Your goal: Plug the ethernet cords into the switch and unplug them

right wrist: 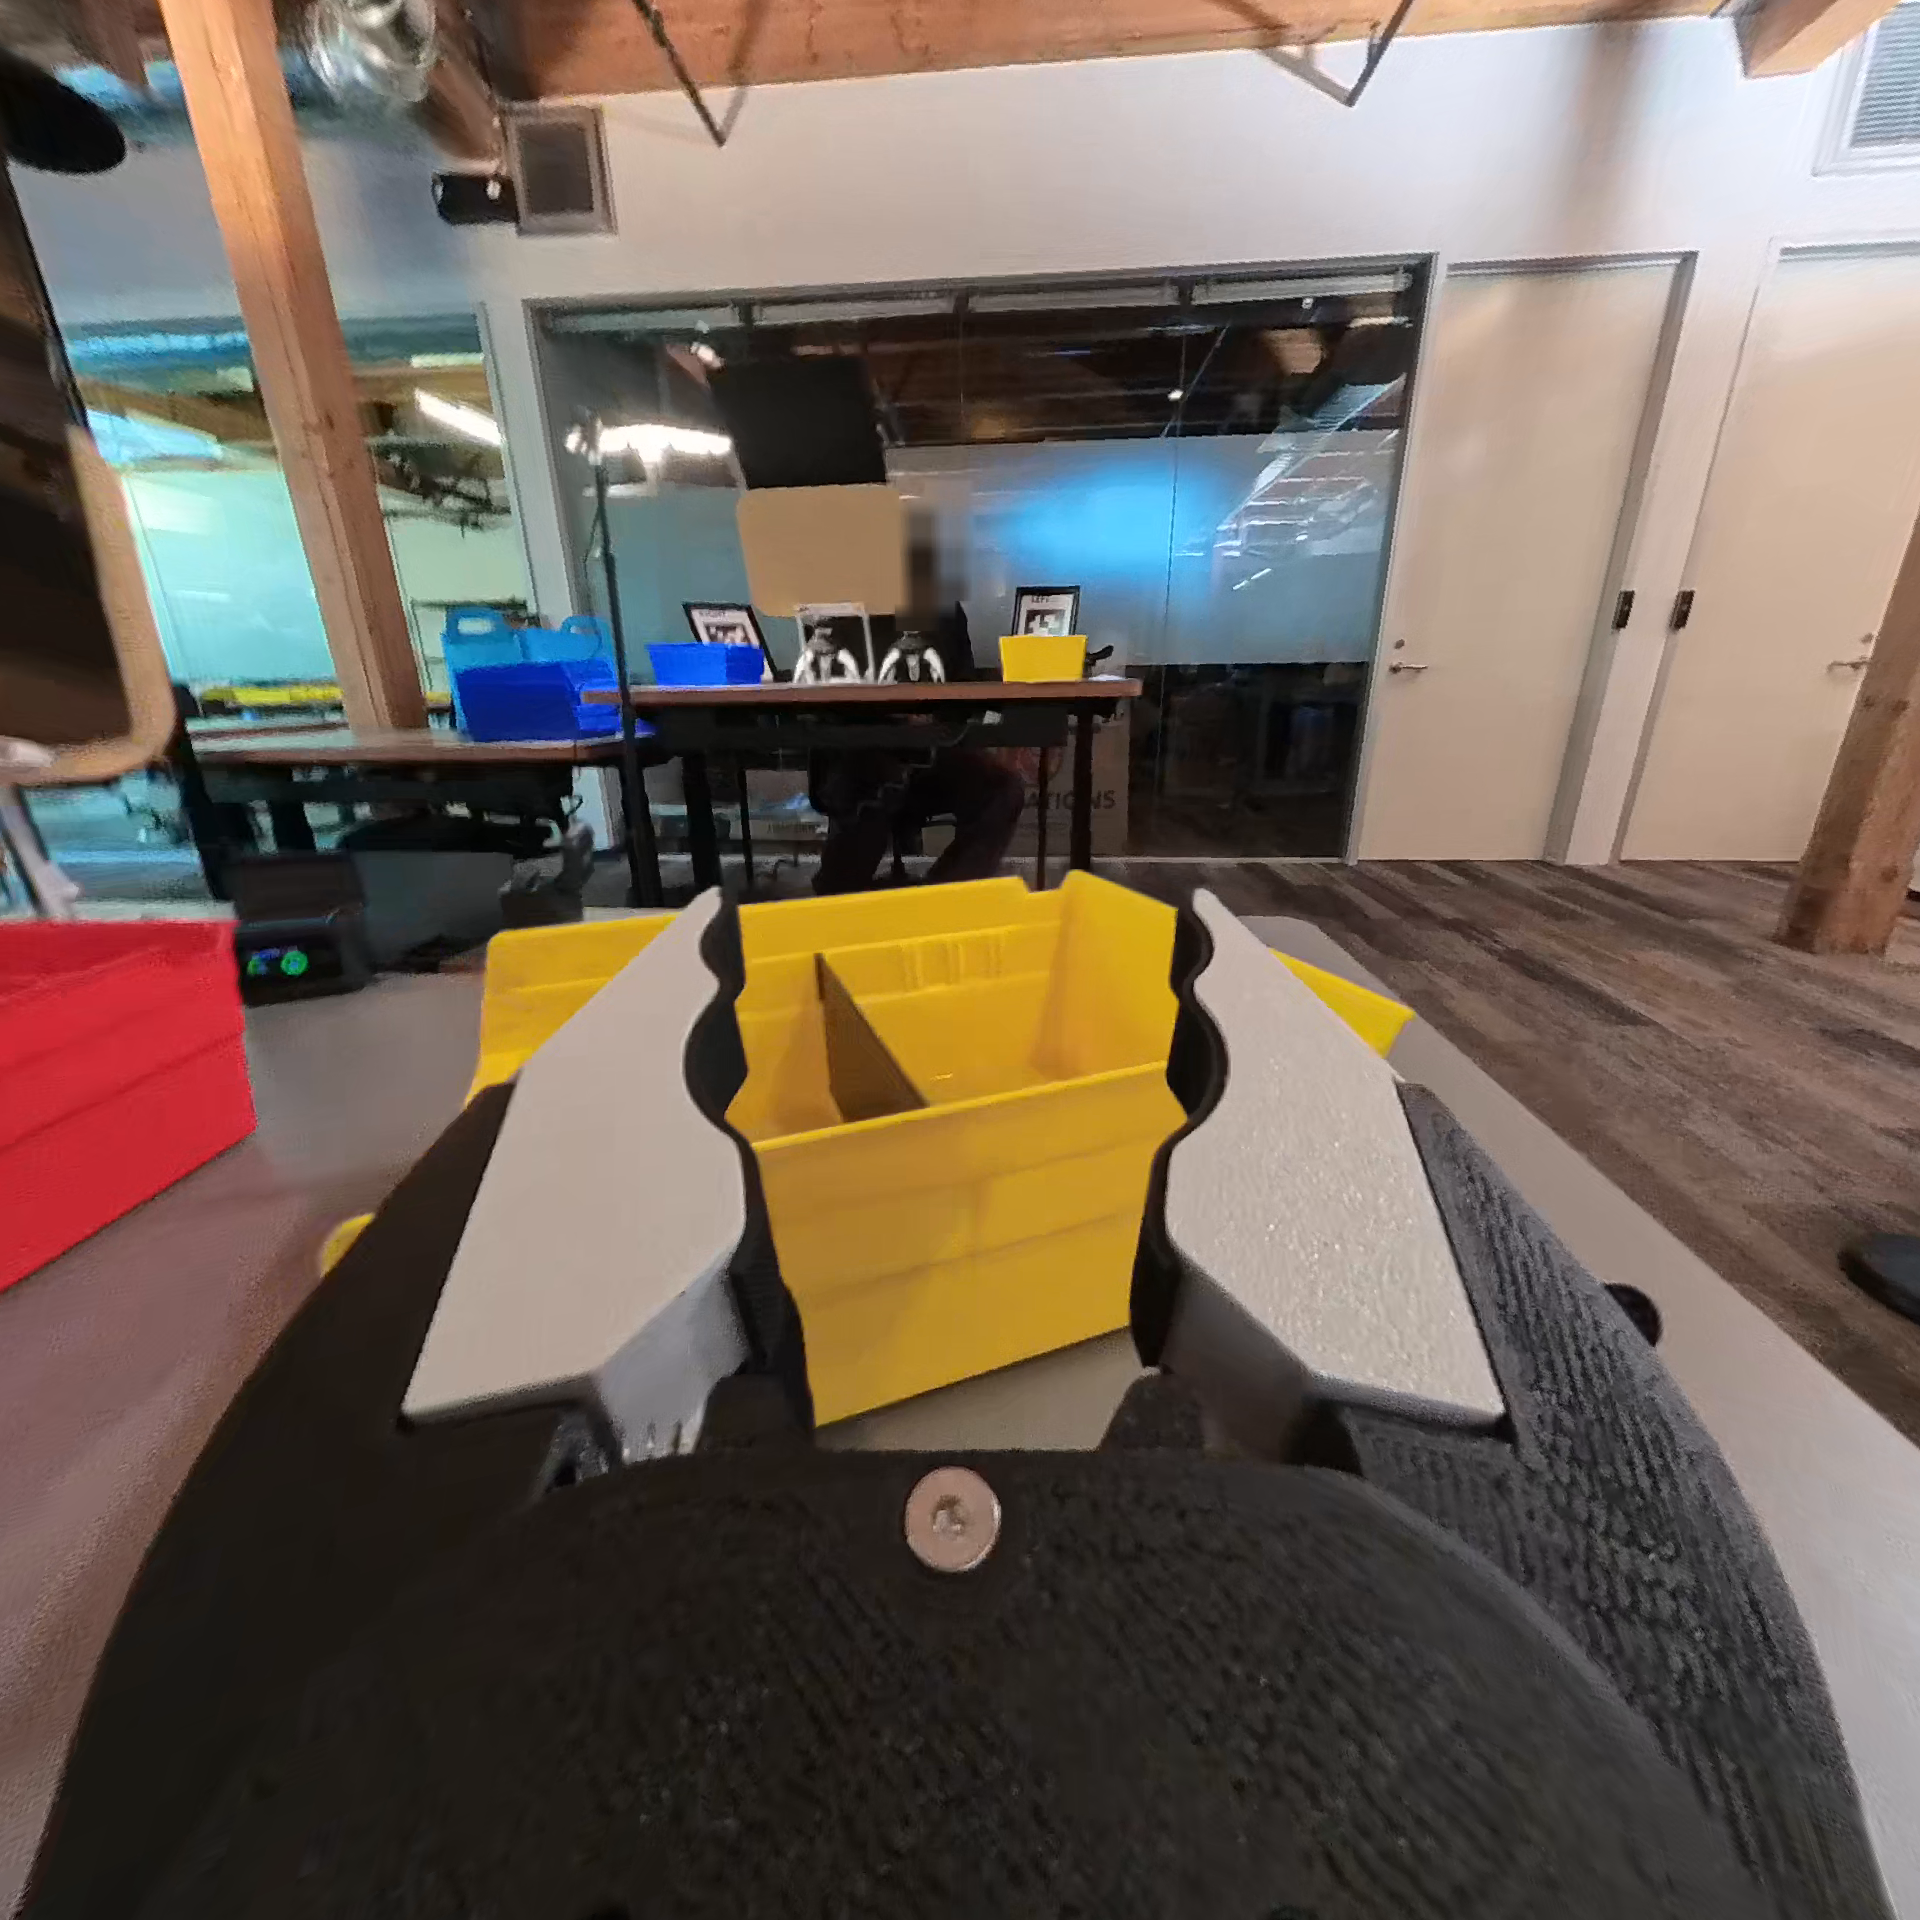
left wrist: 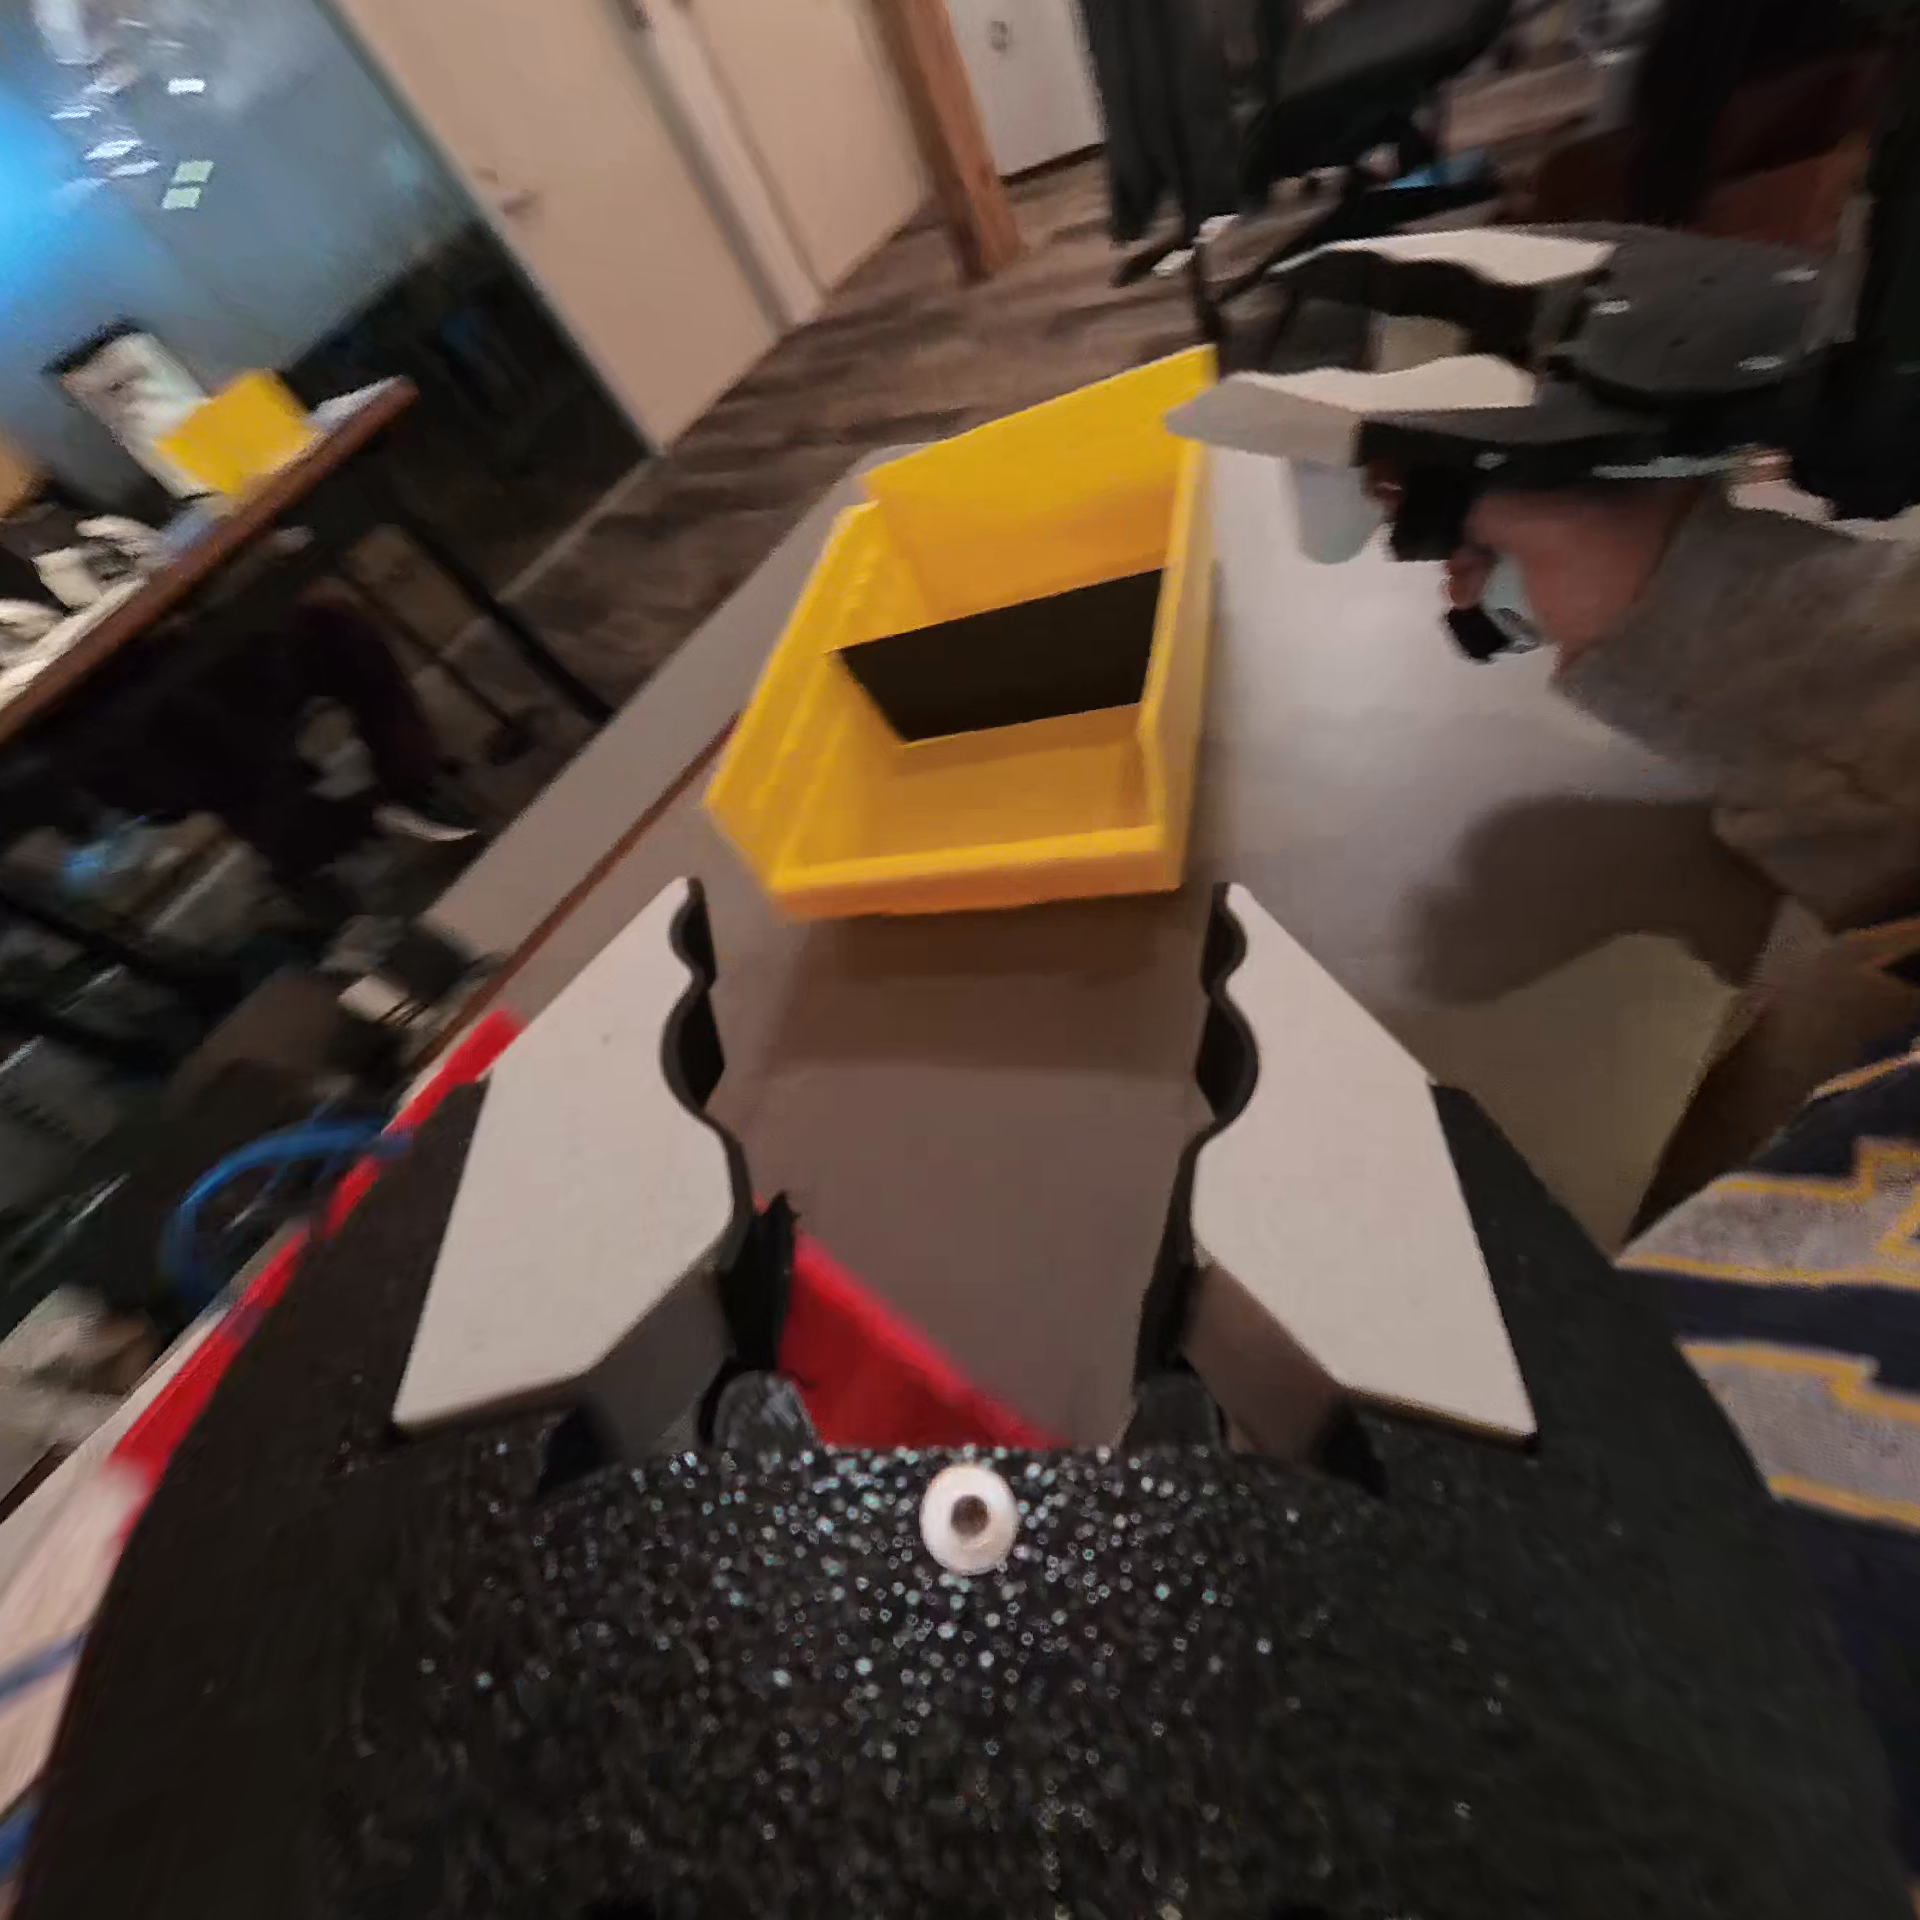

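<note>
My left gripper (left wrist: pixel 961 914) is open and empty above the grey table (left wrist: pixel 1351 790), just short of a yellow bin (left wrist: pixel 966 831) with a black divider. A blue cord (left wrist: pixel 260 1174) shows blurred inside a red bin (left wrist: pixel 883 1340) at the lower left. My right gripper (right wrist: pixel 956 925) is open and empty, held in front of the same yellow bin (right wrist: pixel 956 1195). It also shows in the left wrist view (left wrist: pixel 1309 353) at the upper right, held by a hand. No switch is in view.
A red bin (right wrist: pixel 104 1081) stands at the left of the table (right wrist: pixel 343 1091) in the right wrist view. The table's right edge drops to a wood floor (right wrist: pixel 1621 997). Other desks with blue and yellow bins stand behind. A person's patterned sleeve (left wrist: pixel 1787 1309) is at right.
</note>
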Tool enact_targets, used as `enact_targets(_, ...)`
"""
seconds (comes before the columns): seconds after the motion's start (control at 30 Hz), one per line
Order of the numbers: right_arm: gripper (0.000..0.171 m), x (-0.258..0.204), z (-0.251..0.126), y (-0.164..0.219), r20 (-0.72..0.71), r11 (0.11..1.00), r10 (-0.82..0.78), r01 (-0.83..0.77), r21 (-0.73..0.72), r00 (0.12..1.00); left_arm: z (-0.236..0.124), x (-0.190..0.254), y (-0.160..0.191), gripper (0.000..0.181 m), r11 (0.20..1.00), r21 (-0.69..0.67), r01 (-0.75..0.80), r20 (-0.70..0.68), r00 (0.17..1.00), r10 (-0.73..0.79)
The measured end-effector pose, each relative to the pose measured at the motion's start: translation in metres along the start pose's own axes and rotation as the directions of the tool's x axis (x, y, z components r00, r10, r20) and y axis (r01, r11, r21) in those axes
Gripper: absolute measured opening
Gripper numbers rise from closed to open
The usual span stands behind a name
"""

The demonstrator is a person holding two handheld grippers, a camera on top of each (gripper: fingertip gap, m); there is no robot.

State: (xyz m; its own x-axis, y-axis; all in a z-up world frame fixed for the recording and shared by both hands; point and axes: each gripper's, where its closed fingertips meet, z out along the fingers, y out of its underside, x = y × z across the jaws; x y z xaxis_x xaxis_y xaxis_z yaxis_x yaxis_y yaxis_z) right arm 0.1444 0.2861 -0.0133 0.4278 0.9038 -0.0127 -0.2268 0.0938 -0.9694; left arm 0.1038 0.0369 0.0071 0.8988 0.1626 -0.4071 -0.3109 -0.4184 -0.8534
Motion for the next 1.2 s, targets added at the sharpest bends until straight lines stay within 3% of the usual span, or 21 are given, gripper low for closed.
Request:
enact_targets(0.13, 0.097, -0.07, 0.0, 0.005, 0.105, 0.978, -0.183, 0.192, -0.081, 0.977, -0.072, -0.069, 0.042, 0.092, 0.997, -0.041, 0.064, 0.321, 0.946, -0.048)
enact_targets(0.27, 0.117, -0.103, 0.002, 0.027, 0.082, 0.903, -0.401, 0.409, -0.131, 0.912, -0.13, -0.118, 0.112, 0.092, 0.975, -0.12, 0.185, 0.54, 0.837, -0.092)
enact_targets(0.5, 0.115, -0.071, 0.007, 0.054, 0.054, 0.89, -0.329, 0.329, -0.317, 0.943, -0.151, -0.148, 0.219, 0.096, 0.888, -0.21, 0.41, 0.62, 0.758, -0.204)
enact_targets(0.67, 0.108, -0.018, -0.006, 0.054, -0.07, 0.878, -0.313, 0.261, -0.4, 0.947, -0.143, -0.151, 0.256, 0.092, 0.842, -0.226, 0.49, 0.596, 0.753, -0.278)
enact_targets(0.77, 0.095, 0.011, -0.009, 0.052, -0.149, 0.888, -0.321, 0.242, -0.391, 0.935, -0.137, -0.149, 0.267, 0.078, 0.828, -0.235, 0.51, 0.57, 0.762, -0.307)
enact_targets(0.83, 0.077, 0.028, -0.01, 0.052, -0.183, 0.887, -0.353, 0.266, -0.378, 0.918, -0.133, -0.146, 0.266, 0.045, 0.829, -0.233, 0.508, 0.531, 0.781, -0.329)
enact_targets(0.93, 0.04, 0.046, -0.012, 0.053, -0.193, 0.876, -0.403, 0.316, -0.365, 0.895, -0.131, -0.145, 0.271, 0.013, 0.835, -0.265, 0.483, 0.507, 0.806, -0.305)
enact_targets(1.03, 0.016, 0.052, -0.012, 0.056, -0.153, 0.888, -0.366, 0.296, -0.351, 0.918, -0.132, -0.151, 0.274, 0.008, 0.844, -0.248, 0.476, 0.527, 0.797, -0.295)
enact_targets(1.2, 0.008, 0.062, -0.013, 0.058, -0.119, 0.918, -0.258, 0.205, -0.338, 0.959, -0.137, -0.156, 0.278, 0.007, 0.836, -0.227, 0.499, 0.523, 0.787, -0.328)
